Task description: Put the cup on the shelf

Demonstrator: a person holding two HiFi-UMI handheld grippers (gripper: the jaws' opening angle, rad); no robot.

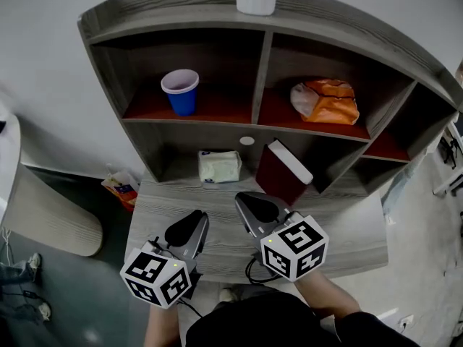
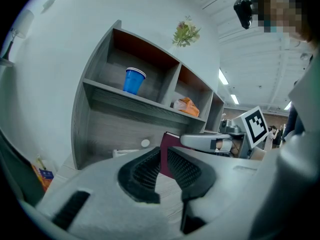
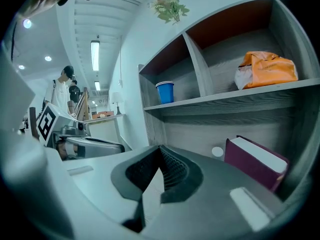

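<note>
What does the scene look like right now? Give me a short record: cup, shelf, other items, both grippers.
cup: blue cup, upright, in the upper left compartment of the shelf
next compartment: orange bag
under shelf: white packet; maroon book, leaning
left gripper: shut, empty, over the desk
right gripper: shut, empty, over the desk
task: cup stands on the shelf, apart from both grippers

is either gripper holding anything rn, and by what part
Nothing is held. The left gripper and right gripper are both shut and empty; the blue cup stands untouched on the shelf.
</note>
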